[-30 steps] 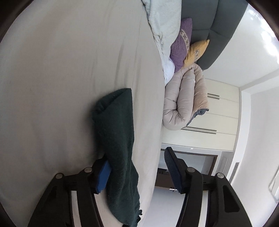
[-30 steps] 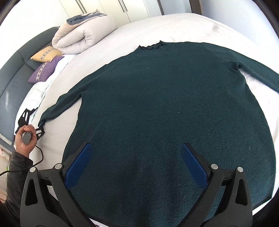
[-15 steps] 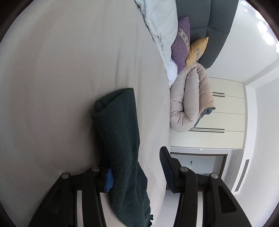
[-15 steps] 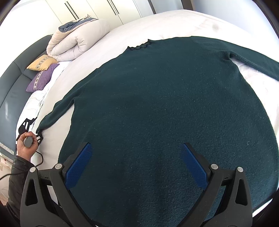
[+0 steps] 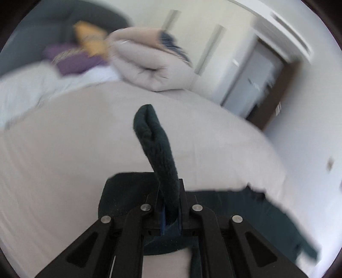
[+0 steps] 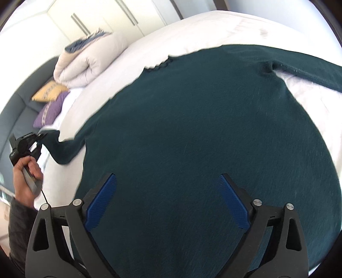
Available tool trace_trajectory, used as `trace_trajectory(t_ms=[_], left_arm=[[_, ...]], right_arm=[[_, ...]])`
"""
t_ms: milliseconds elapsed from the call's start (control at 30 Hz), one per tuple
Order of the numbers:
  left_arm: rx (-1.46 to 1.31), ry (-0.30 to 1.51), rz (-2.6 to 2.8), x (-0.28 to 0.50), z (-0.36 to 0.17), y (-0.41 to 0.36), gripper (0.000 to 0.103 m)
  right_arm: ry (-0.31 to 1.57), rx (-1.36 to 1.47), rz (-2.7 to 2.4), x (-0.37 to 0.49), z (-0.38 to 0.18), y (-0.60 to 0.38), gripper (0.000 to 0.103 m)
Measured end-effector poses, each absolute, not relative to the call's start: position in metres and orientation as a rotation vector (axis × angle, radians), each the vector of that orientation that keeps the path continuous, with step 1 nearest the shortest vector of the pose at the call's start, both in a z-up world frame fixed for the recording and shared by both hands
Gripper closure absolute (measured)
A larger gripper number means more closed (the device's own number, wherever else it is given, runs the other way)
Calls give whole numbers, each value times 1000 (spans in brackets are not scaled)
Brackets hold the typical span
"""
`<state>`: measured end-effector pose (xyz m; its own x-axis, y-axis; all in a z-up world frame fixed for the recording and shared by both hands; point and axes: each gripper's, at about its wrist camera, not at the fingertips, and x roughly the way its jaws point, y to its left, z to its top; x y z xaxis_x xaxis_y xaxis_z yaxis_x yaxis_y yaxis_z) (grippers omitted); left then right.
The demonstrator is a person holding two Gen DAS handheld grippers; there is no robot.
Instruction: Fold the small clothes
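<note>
The sweater [image 6: 203, 139] is a deep, plain teal green, its sleeve [image 5: 157, 149] the same shade. The bed sheet [image 5: 64, 160] is pale beige-white. The rolled duvet [image 6: 85, 59] is cream with a blue-grey edge. One cushion [image 6: 48, 94] is mustard yellow, the other cushion [image 6: 50, 113] purple, both with a pale patterned band. The headboard [image 6: 19, 111] is dark grey. The right gripper [image 6: 167, 202] is black with blue pads [image 6: 100, 201].

A rolled beige duvet [image 6: 85, 62] lies upper left on the bed [image 6: 213, 27], yellow cushion [image 6: 48, 94] and purple cushion [image 6: 51, 112] below it, wardrobe doors [image 6: 102, 15] behind.
</note>
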<state>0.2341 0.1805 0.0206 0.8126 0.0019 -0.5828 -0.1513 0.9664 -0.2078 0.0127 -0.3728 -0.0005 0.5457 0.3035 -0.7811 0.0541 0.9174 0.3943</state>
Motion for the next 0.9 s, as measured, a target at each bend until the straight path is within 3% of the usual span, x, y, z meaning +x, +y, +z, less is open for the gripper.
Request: trace_trajectory(t_ms=[100, 200, 500, 767, 800, 900], left_arm=[[176, 638, 71, 236, -6, 74, 96], [345, 681, 70, 234, -44, 32, 96], [499, 639, 91, 207, -80, 20, 96], [460, 582, 87, 196, -76, 27, 96], [451, 584, 87, 196, -76, 28, 95], [421, 588, 87, 197, -74, 33, 92]], right_arm=[[975, 477, 179, 45, 4, -390, 7], [1019, 588, 260, 83, -2, -400, 9], [1190, 933, 562, 200, -50, -352, 27], [1390, 1006, 712, 262, -93, -254, 31], [1402, 999, 706, 268, -97, -244, 38], [1411, 951, 736, 281, -103, -221, 77]])
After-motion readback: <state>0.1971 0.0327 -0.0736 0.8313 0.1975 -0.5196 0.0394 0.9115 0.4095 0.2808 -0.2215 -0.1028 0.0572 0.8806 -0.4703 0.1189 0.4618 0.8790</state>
